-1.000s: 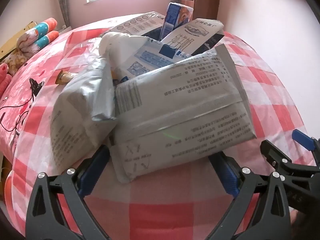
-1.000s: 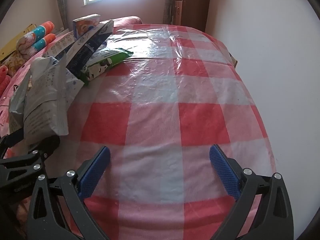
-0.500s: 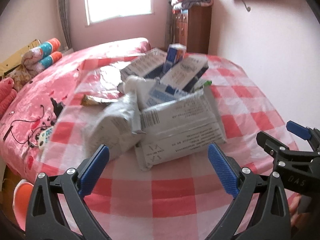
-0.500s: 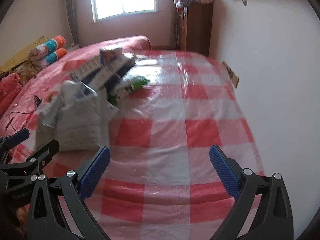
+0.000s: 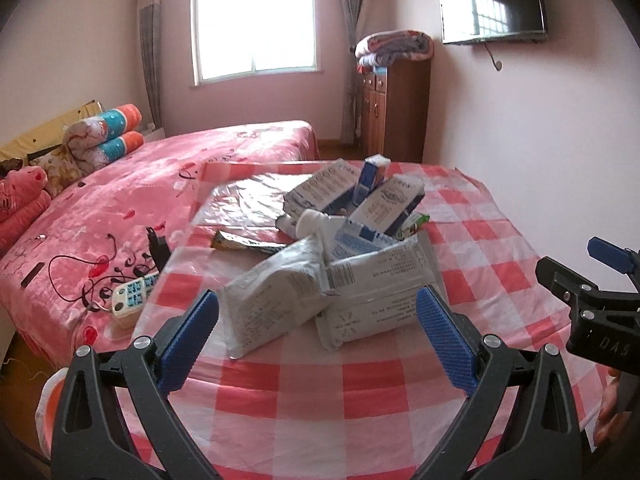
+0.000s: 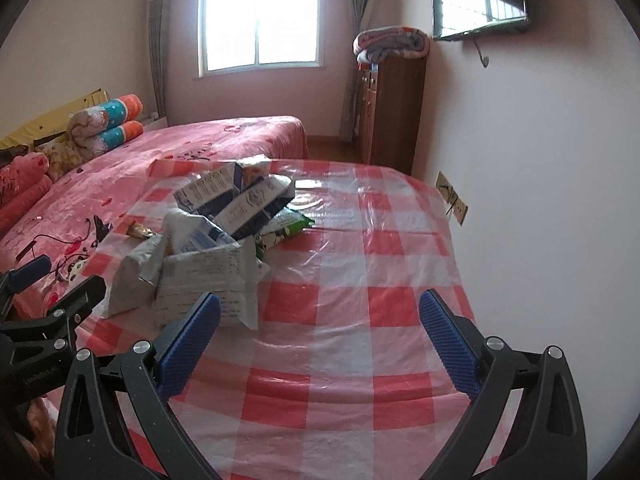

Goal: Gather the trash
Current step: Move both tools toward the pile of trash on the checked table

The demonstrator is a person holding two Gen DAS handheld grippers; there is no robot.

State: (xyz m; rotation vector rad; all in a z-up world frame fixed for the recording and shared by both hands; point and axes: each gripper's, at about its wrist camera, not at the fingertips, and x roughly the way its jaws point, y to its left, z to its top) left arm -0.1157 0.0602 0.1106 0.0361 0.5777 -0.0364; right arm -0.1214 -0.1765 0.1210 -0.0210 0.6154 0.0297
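A pile of trash sits on the red-and-white checked table [image 5: 344, 392]: two grey-white wipe packs [image 5: 276, 296] [image 5: 380, 284], white-and-blue cartons [image 5: 392, 204], a white tube [image 5: 308, 222], a green wrapper [image 5: 414, 224] and a brown snack wrapper [image 5: 236, 242]. The same pile [image 6: 208, 264] lies left of centre in the right wrist view. My left gripper [image 5: 316, 340] is open and empty, raised in front of the pile. My right gripper [image 6: 320, 344] is open and empty over bare tablecloth [image 6: 360, 320], right of the pile.
A pink bed [image 5: 120, 200] lies left of the table, with cables, a black clip [image 5: 158, 248] and a remote [image 5: 134, 292] near its edge. A wooden cabinet [image 5: 394, 112] and a wall TV [image 5: 492, 0] are at the back right. The wall [image 6: 540, 160] runs along the table's right side.
Both grippers have pulled back and up from the pile. The pile now looks smaller and farther away, and more of the room shows. Both stay open and empty.
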